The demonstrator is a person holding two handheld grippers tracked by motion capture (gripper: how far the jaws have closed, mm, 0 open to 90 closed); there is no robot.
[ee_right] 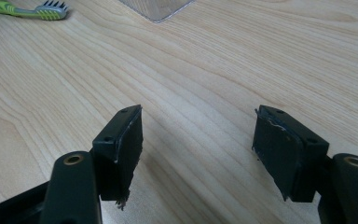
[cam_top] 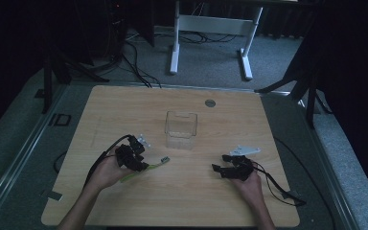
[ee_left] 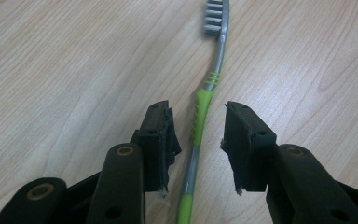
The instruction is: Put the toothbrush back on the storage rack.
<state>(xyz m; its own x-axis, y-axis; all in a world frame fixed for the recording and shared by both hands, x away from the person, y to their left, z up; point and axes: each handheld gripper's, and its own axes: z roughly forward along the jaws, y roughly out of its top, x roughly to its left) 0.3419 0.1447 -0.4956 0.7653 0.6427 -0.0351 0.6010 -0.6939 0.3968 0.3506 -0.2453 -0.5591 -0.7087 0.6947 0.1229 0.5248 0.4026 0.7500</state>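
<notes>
A green and grey toothbrush (cam_top: 156,164) lies flat on the wooden table (cam_top: 191,196), bristle head toward the right. My left gripper (cam_top: 142,164) is lowered over its handle. In the left gripper view the jaws (ee_left: 198,112) stand on either side of the green grip of the toothbrush (ee_left: 200,112), with a small gap on each side and neither pad pressing on it. My right gripper (cam_top: 219,163) rests low over bare wood at the right, open with nothing between its jaws (ee_right: 198,114). In the right gripper view the toothbrush (ee_right: 28,11) lies far off at the top left.
A clear plastic container (cam_top: 181,129) stands upright behind the middle of the table; its corner (ee_right: 158,7) shows in the right gripper view. A round grommet (cam_top: 210,103) sits near the far edge. Cables trail from both grippers toward the table's near corners.
</notes>
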